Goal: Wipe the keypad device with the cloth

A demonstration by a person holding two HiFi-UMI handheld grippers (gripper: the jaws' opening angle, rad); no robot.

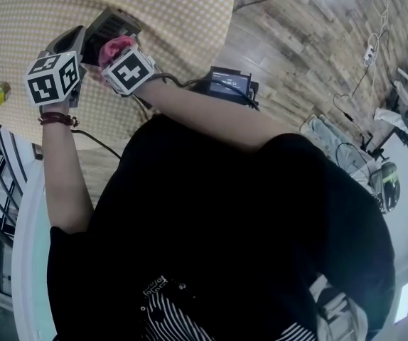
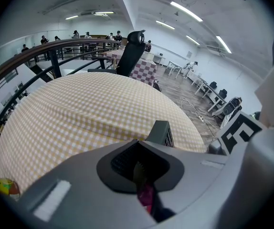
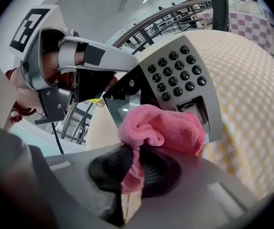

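Observation:
The grey keypad device [image 3: 177, 78] with round black keys is held tilted above the table. My left gripper [image 2: 139, 170] is shut on its edge; only a grey corner of the device [image 2: 163, 133] rises past the jaws there. My right gripper [image 3: 137, 163] is shut on a bunched pink cloth [image 3: 163, 130], which presses against the device's lower face below the keys. In the head view both grippers sit close together at upper left, the pink cloth [image 1: 114, 47] between the marker cubes, the device [image 1: 116, 24] just beyond.
Below lies a round table with a yellow checked cover [image 1: 161, 13]. A black box [image 1: 229, 84] sits at its near edge. Cables and power strips [image 1: 369, 48] lie on the wooden floor. A black office chair [image 2: 131, 51] and a railing [image 2: 41, 56] stand beyond the table.

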